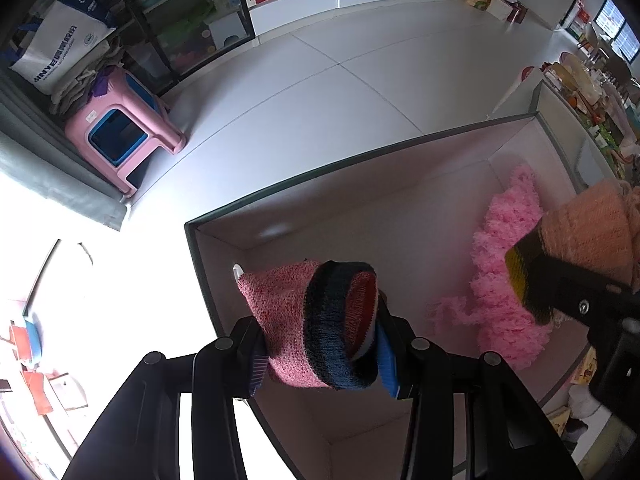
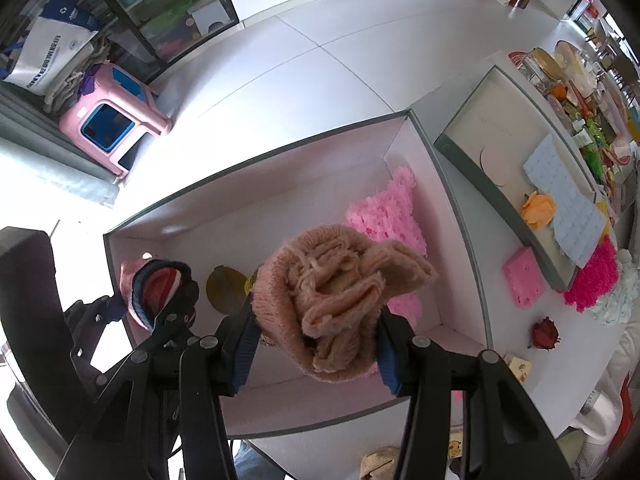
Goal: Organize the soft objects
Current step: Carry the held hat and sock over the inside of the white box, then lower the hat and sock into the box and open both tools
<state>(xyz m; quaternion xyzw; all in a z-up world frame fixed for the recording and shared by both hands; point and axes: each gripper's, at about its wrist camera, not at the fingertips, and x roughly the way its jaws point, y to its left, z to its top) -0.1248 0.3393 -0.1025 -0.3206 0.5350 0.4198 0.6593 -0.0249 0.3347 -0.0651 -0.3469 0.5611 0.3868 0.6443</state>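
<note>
Risk: either bundle may unroll or catch the box (image 2: 460, 208) wall on release, being loosely rolled. Left gripper (image 1: 320, 344) clamps the striped sock roll (image 1: 320, 328) above the box's left end. Right gripper (image 2: 316, 340) clamps the peach knit (image 2: 336, 304) above the box middle, beside the pink fluff (image 2: 384, 212) lying inside

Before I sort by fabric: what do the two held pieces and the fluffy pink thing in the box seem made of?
Left piece: flat-knit yarn, matte, pink marl with dark striped cuff, probably a sock. Right piece: chunkier peach knit, soft and fuzzy, ribbed loops showing. Pink item: shaggy, chenille-like yarn, tufted surface. Fibre type can't be told.
</note>
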